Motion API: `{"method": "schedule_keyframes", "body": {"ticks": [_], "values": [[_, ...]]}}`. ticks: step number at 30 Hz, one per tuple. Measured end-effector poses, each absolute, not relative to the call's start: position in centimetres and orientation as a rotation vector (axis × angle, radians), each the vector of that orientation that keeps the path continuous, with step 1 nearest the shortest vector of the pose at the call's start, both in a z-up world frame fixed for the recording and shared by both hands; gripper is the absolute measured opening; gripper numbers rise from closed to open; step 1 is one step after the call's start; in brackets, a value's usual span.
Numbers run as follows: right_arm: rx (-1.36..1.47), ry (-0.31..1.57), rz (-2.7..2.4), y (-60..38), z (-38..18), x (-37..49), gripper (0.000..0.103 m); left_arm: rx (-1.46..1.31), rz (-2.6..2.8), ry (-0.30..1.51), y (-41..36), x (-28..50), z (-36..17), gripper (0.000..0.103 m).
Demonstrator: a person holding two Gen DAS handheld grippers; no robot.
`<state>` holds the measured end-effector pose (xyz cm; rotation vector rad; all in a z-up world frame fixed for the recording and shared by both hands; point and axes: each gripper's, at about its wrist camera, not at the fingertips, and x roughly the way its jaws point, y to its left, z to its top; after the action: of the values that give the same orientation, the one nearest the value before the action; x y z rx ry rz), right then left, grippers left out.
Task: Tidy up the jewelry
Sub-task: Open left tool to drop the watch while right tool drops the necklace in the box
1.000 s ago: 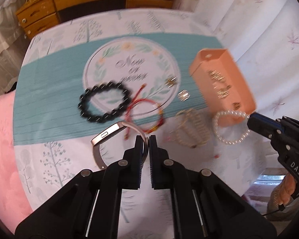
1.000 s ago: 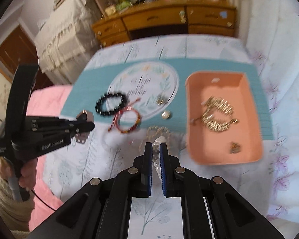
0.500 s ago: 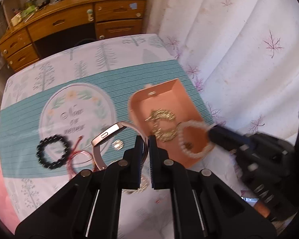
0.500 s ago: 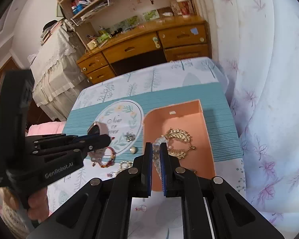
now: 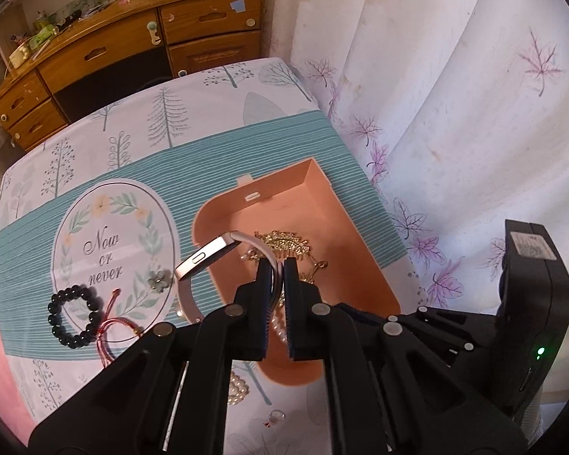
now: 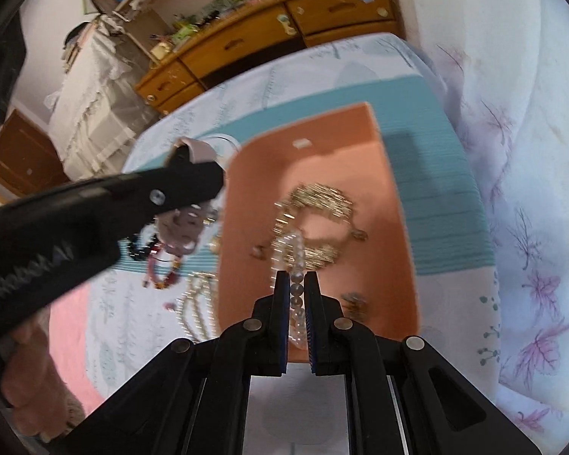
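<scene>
Peach tray (image 5: 364,254), one; left fingers (image 5: 263,284) clamping one bangle (image 5: 208,256), right fingers (image 6: 280,303) pinching one pearl bracelet (image 6: 297,265).

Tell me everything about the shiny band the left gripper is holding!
The band is a slim, rose-gold, metal-looking bangle shaped like an open loop, with a flat front bearing a small oval slot. The left hand-held gripper is shut on its thin back part, holding it in the air over the near-left edge of the orange tray. Nothing else seems to touch it.

"Now or never" on placemat (image 5: 106,254) (script lettering), gripper lettering blurred
</scene>
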<state>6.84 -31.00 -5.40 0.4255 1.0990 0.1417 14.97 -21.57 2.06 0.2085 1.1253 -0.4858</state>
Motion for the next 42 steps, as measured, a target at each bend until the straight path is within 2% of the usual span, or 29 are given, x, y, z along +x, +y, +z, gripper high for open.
{"method": "schedule_keyframes", "body": {"ticks": [3, 5, 6, 7, 18, 31, 33, 35, 37, 42], "values": [[0.42, 1.085, 0.111, -32.0, -5.9, 6.4, 0.011, 0.22, -0.489, 1.129, -22.7, 15.1, 1.4, 0.004], [0.421, 1.063, 0.1, -32.7, -5.7, 5.9, 0.025, 0.226, -0.491, 1.131, -23.2, 15.2, 0.9, 0.004], [0.425, 1.038, 0.09, -33.1, -5.5, 5.5, 0.038, 0.23, -0.492, 1.133, -23.6, 15.3, 0.6, 0.004], [0.427, 1.023, 0.081, -33.4, -5.4, 5.3, 0.045, 0.233, -0.494, 1.135, -23.9, 15.3, 0.4, 0.004], [0.465, 0.951, 0.051, -35.9, -4.3, 2.7, 0.045, 0.252, -0.488, 1.183, -26.2, 16.2, -3.3, 0.004], [0.461, 0.959, 0.061, -35.1, -4.2, 1.8, 0.045, 0.17, -0.486, 1.169, -26.5, 19.3, -4.0, 0.006], [0.46, 0.96, 0.062, -34.9, -4.2, 1.7, 0.045, 0.173, -0.496, 1.171, -26.3, 19.4, -3.8, 0.011], [0.461, 0.963, 0.066, -34.8, -4.2, 1.6, 0.045, 0.165, -0.512, 1.178, -25.9, 19.5, -3.6, 0.032], [0.462, 0.964, 0.067, -34.7, -4.2, 1.6, 0.045, 0.142, -0.518, 1.172, -25.2, 19.6, -3.1, 0.045], [0.452, 0.965, 0.074, -34.1, -4.1, 1.6, 0.045, 0.125, -0.521, 1.158, -23.4, 19.0, -1.6, 0.046]]}}
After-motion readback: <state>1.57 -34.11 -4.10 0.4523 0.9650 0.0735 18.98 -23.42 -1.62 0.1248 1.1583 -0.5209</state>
